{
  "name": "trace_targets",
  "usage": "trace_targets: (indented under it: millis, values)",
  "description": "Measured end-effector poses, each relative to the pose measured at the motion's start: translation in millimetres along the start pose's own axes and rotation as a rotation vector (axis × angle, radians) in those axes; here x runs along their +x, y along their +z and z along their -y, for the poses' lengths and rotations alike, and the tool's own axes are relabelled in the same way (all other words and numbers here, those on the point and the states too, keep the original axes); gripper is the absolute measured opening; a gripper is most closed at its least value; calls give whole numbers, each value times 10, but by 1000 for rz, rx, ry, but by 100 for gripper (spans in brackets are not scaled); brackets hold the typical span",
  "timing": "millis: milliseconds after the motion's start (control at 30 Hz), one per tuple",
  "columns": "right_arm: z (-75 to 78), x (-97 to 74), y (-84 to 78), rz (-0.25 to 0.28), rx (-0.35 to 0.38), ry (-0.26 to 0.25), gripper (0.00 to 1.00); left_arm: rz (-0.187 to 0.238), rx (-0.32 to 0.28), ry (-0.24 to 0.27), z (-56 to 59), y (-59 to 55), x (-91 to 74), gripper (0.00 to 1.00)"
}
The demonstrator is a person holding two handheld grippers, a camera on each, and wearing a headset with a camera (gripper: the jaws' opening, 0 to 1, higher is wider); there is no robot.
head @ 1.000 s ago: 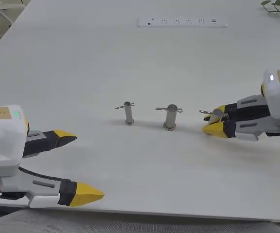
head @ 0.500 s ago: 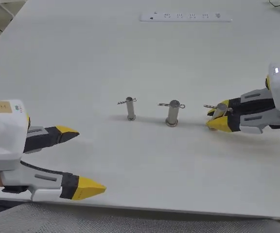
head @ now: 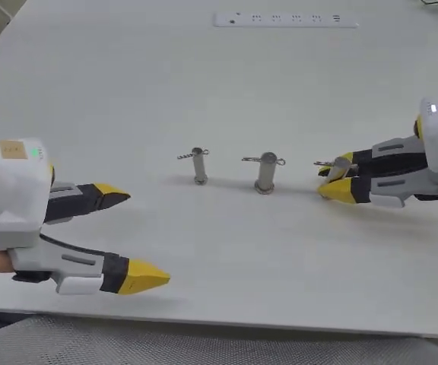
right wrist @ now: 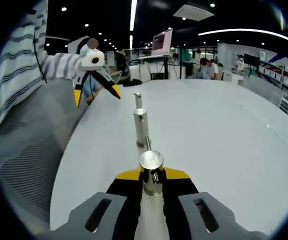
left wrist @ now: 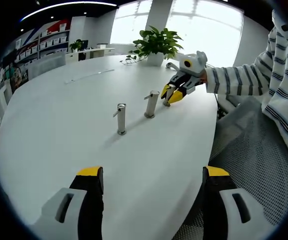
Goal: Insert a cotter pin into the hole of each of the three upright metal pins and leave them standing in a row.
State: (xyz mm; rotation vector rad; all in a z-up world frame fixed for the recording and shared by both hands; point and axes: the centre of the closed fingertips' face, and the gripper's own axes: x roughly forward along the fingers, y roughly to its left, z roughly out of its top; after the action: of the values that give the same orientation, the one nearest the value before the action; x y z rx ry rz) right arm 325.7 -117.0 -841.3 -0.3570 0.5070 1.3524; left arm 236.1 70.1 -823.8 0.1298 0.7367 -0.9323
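**Head view.** The worktop (head: 226, 84) is large, plain white and matt. A white multi-socket power strip (head: 284, 20) lies near its far edge. Three short grey metal pins stand upright in a row across the middle: left-hand pin (head: 199, 166), middle pin (head: 265, 173), and third pin (head: 344, 167) at the right. Each has a thin wire cotter pin (head: 263, 160) set crosswise near its top. The left tool (head: 135, 237) has a white body and black jaws with yellow tips. It hovers by the near edge, well apart from the row, with its jaws spread wide and nothing between them. The right tool (head: 331, 181), of the same build, is at the third pin with its jaws drawn in on either side of it.

**Left gripper view.** The room is an open office with tall bright windows. A green potted plant (left wrist: 156, 44) sits at the worktop's far end. The left tool's jaws are far apart and empty. The row runs away from them, ending at the right tool, behind which is a striped sleeve (left wrist: 239, 80).

**Right gripper view.** The ceiling is dark with spot lights. The third pin, with a polished round cap, stands between the right tool's jaws, which press its shaft from both sides. The middle and left-hand pins line up beyond it. The left tool is at the upper left.
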Motion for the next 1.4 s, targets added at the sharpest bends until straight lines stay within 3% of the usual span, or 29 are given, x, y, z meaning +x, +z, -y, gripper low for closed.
trace_targets:
  millis: [167,533,633,733,900,1133,1400]
  values:
    - [-32,1,-71,-9,24,-11,23,3,7,12,-40,4,23,79]
    - [-16,-183,35,74,111,-107,35,39,22,47,-238,116,161,71]
    - [-34,-241,71,96,131,-131,37,71,-3,24,-256,194,212,69]
    - [-48,-308,105,117,160,-161,39,81,12,32,-313,237,270,65]
    - [-98,-439,224,163,182,-203,40,110,32,64,-443,332,377,52]
    - [-218,-591,339,195,204,-245,42,120,58,27,-443,389,554,45]
    - [-377,-742,411,229,240,-287,42,167,40,35,-573,511,716,24]
